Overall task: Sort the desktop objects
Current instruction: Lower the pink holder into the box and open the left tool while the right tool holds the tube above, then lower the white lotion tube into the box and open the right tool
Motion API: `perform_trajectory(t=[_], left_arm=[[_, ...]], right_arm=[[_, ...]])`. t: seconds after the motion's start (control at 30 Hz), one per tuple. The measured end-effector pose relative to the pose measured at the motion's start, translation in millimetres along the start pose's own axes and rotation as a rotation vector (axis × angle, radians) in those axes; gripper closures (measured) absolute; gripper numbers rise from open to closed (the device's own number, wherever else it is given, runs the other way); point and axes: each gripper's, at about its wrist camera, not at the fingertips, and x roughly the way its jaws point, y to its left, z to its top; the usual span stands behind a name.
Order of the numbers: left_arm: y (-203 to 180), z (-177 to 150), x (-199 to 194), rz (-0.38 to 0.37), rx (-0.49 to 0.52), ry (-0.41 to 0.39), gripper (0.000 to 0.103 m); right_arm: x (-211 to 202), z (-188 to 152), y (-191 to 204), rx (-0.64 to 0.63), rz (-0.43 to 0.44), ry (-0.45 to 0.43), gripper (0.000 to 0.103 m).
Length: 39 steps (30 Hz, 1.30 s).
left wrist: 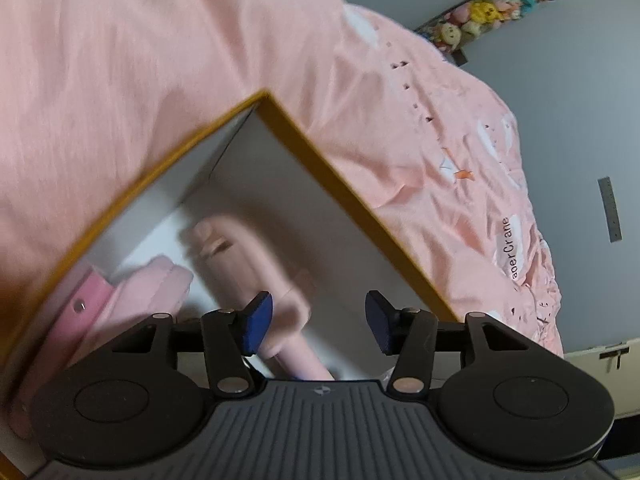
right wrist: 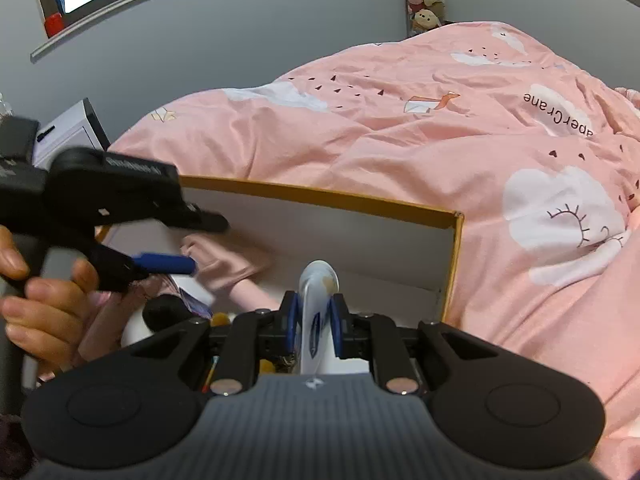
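Note:
A box with a yellow rim and white inside lies on the bed. In it are a long pale pink object, a folded pink cloth and a pink strap. My left gripper hangs over the box, open; its blue pads press on nothing, and the long pink object lies below, close to the left pad. In the right wrist view my right gripper is shut on a white tube with a blue label, held above the box's near side. A hand holds the left gripper over the pink cloth.
A pink quilt printed with clouds covers the bed around the box. A black round item and small bits sit in the box's near left corner. A column of plush toys stands against the grey wall; a white device stands beyond the box at left.

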Motion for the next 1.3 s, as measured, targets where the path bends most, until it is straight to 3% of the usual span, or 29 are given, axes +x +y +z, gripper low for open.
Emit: perform_trajectory(t=[0.2, 0.4, 0.6, 0.93, 1.17, 1.3], left_arm=[[-14.6, -2.3, -26.1, -0.06, 0.143, 0.005, 0.044], [-23.9, -20.1, -62.0, -0.038, 0.362, -0.059, 0.044], [-19.2, -47.3, -85.1, 0.008, 0.517, -0.093, 0.044], [2.5, -75.6, -101.2, -0.003, 0.55, -0.054, 0.044], [14.6, -75.3, -107.3, -0.023, 0.526, -0.051, 0.044], [19.4, -76.4, -111.1, -0.032, 0.531, -0.054, 0.044]], right_arm=[[-9.5, 0.3, -2.6, -0.011, -0.012, 0.027, 0.085], [-29.1, 1.6, -6.6, -0.054, 0.005, 0.081, 0.085], [-42.8, 4.3, 5.0, -0.329, 0.002, 0.208, 0.085], [-27.6, 0.9, 42.7, -0.864, 0.054, 0.474, 0.085], [-6.4, -5.7, 71.3, -1.158, 0.054, 0.651, 0.085], [13.3, -12.4, 73.6, -1.237, 0.058, 0.724, 0.085]])
